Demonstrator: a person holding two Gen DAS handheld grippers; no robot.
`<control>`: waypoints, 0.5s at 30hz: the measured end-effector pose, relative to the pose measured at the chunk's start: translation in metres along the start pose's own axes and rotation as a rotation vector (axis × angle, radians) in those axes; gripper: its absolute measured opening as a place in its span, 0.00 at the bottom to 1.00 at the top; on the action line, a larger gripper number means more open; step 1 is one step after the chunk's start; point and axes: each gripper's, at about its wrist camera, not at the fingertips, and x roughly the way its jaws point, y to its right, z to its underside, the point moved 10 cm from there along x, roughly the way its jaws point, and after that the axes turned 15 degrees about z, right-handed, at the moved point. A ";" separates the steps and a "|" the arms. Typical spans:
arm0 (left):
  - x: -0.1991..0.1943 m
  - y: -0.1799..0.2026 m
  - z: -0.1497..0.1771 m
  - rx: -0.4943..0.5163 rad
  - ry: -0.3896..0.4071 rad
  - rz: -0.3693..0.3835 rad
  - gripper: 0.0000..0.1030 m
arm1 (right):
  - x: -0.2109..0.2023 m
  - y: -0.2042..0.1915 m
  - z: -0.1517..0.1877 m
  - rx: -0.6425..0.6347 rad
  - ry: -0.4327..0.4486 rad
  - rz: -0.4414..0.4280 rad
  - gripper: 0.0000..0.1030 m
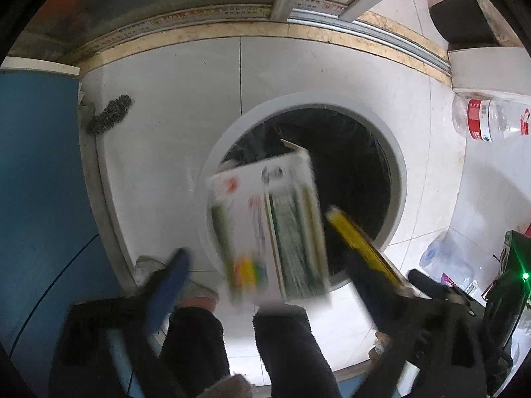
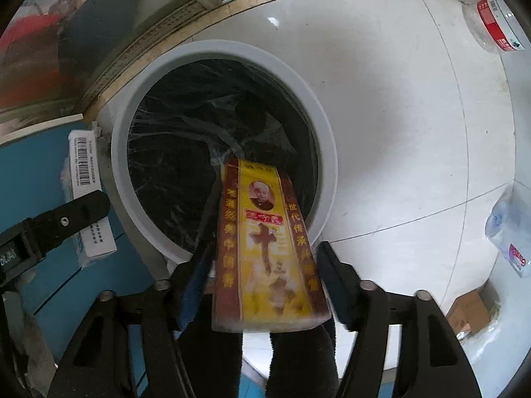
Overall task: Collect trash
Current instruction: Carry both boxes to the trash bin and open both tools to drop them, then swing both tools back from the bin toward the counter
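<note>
Both tools point steeply down over a round bin (image 1: 391, 152) with a pale grey rim and a black liner, standing on the white tiled floor (image 1: 172, 116). The left tool (image 1: 262, 258) stands released, its jaws spread wide — a blurred white-and-green carton (image 1: 265, 229) sits between and just ahead of them, touching neither, its far end over the mouth of the bin. The left blue finger (image 1: 172, 282) lies off to the carton's left with a clear gap. To its right, in the same view, the yellow box shows edge-on. In the right wrist view the right tool (image 2: 262, 285) is likewise let go: the yellow-and-red box (image 2: 265, 252) lies lengthwise between its fingers with a gap visible on the right side, its far end over the bin's near rim. Beyond the tools, a clear plastic bottle with a red label (image 1: 481, 119) lies on the floor well right of the bin, and the person's dark trouser legs (image 1: 195, 345) show just beneath.
</note>
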 end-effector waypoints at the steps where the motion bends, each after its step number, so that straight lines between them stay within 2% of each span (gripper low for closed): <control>1: -0.003 -0.003 0.002 0.002 0.007 -0.007 0.99 | -0.002 0.001 0.001 -0.002 0.008 0.003 0.88; 3: -0.015 -0.004 0.006 0.005 0.027 -0.025 0.99 | -0.009 0.001 0.003 -0.010 0.025 0.020 0.98; 4: -0.019 -0.006 0.007 0.008 0.035 -0.038 0.99 | -0.013 0.003 0.005 -0.013 0.035 0.035 1.00; 7: -0.046 -0.006 0.016 0.043 0.085 -0.104 0.99 | -0.031 0.011 0.010 -0.006 0.074 0.072 1.00; 11: -0.102 0.004 0.035 0.111 0.196 -0.216 0.99 | -0.071 0.023 0.022 0.002 0.130 0.119 1.00; 15: -0.157 0.020 0.066 0.120 0.243 -0.253 0.99 | -0.121 0.024 0.041 -0.003 0.174 0.143 1.00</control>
